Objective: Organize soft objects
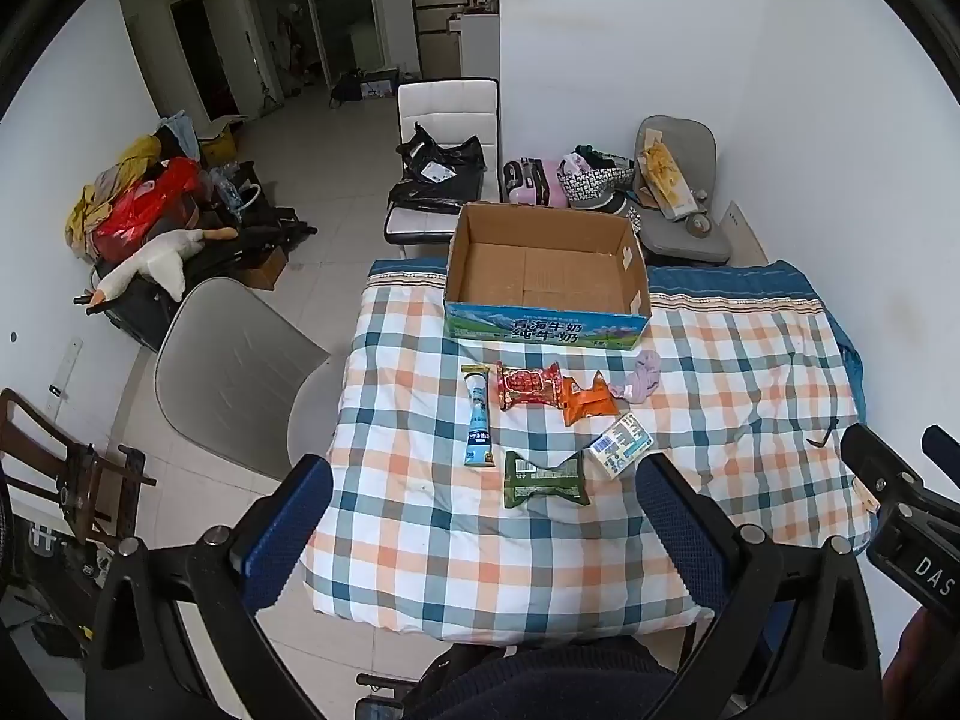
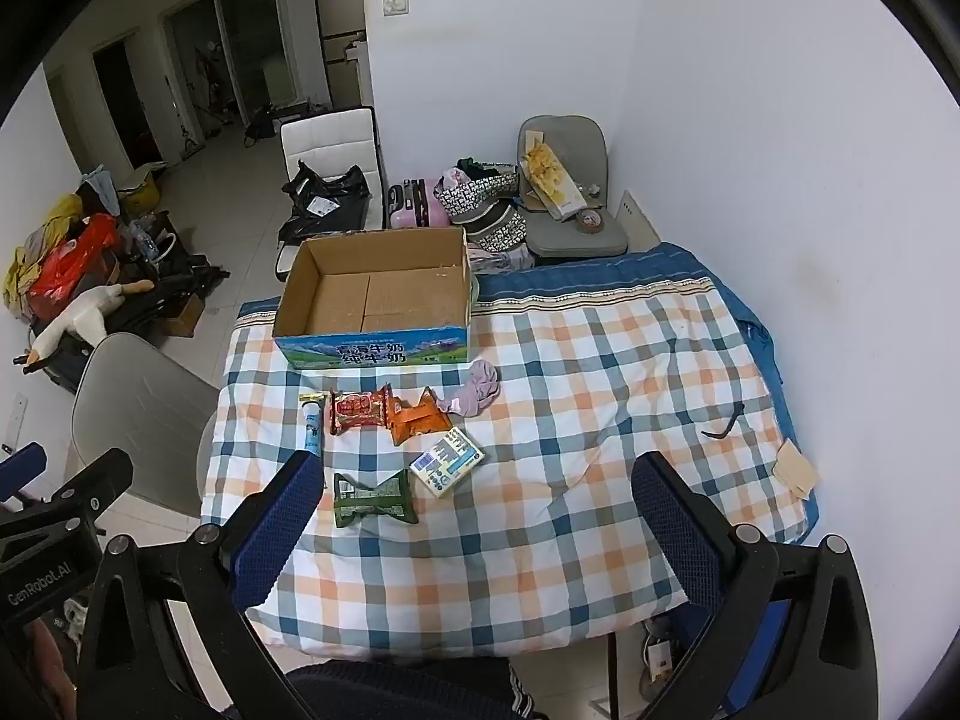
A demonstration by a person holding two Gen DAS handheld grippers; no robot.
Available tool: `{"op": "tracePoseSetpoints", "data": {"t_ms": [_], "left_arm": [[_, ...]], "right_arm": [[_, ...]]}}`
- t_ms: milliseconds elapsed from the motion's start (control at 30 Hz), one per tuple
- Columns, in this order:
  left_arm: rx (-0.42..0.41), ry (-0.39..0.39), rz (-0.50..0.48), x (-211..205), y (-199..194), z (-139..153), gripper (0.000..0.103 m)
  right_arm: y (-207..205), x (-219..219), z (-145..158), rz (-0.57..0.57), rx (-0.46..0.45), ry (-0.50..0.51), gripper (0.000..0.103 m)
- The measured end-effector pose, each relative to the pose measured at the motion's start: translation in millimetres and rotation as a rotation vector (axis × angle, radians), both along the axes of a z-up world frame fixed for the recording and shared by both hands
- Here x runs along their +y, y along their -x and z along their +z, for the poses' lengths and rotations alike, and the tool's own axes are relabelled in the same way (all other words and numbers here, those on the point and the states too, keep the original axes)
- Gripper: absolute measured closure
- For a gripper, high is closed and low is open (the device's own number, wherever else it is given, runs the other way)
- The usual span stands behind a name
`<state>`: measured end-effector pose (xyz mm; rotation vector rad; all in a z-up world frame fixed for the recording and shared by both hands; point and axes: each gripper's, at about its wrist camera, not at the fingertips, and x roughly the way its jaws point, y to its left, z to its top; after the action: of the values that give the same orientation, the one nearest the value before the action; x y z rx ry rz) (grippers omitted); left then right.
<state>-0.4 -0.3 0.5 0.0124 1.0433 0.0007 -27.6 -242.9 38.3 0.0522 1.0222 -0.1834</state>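
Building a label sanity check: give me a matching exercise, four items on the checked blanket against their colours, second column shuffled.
Items:
1. crinkled snack packet nearest the camera
2. crumpled sock by the cardboard box
3. long squeeze tube
4. snack packet next to the tube

Colours:
A. red
B. lilac
C. green
D. light blue and white

Pairs: 1-C, 2-B, 3-D, 4-A
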Motion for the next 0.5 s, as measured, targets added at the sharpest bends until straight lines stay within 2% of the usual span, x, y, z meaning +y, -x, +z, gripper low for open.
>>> {"op": "tracePoseSetpoints", "data": {"t_ms": [500], "left_arm": [[0.007,0.003,0.000,0.3,-0.3,-0.2,0.000]], "right_arm": [[1.3,-2.8,2.5,0.000,-0.004,-0.001,0.000]]}}
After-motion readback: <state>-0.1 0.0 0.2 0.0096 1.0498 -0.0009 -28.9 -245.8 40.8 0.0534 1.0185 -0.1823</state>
